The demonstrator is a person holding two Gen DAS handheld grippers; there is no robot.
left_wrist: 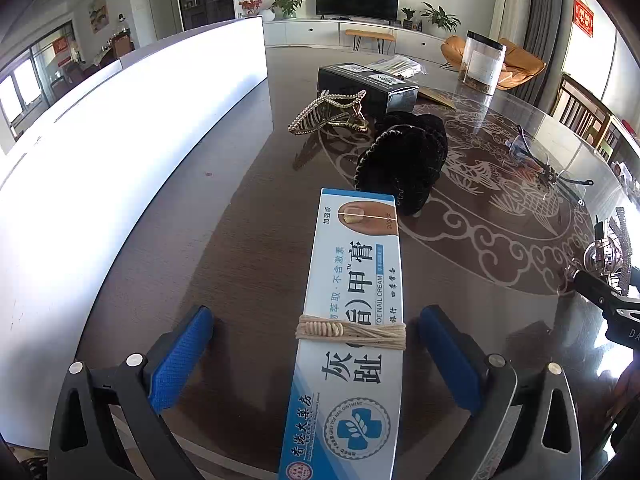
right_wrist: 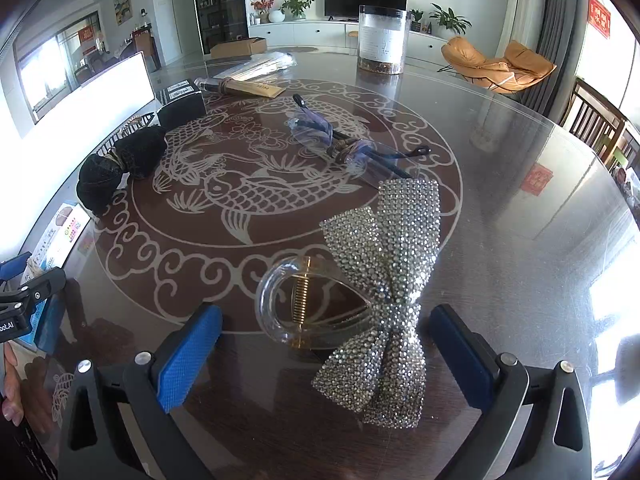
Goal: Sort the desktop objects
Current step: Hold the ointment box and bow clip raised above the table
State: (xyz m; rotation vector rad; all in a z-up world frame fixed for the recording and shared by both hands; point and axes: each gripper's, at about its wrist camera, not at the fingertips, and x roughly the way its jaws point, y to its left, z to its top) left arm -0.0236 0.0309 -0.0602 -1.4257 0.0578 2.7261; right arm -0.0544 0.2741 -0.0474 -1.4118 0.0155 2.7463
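Sunlit living-room furniture rings a dark glass-topped table point(right_wrist: 500, 208) patterned with pale fish, where a black box point(left_wrist: 362, 84), a gold claw clip point(left_wrist: 330, 114), a black velvet hair tie point(left_wrist: 404, 160), folded glasses point(right_wrist: 332, 140) and a clear jar point(right_wrist: 382, 40) lie spread out. Between the blue pads of the left gripper point(left_wrist: 316, 360), whose jaws stand wide and touch nothing, lies a blue-and-white nail cream box point(left_wrist: 352, 320) bound with twine, flat on the table beside a white panel point(left_wrist: 120, 152). Equally wide apart, the jaws of the right gripper point(right_wrist: 326, 356) flank a rhinestone bow clip point(right_wrist: 384, 292) resting on the glass, its pads clear of it.
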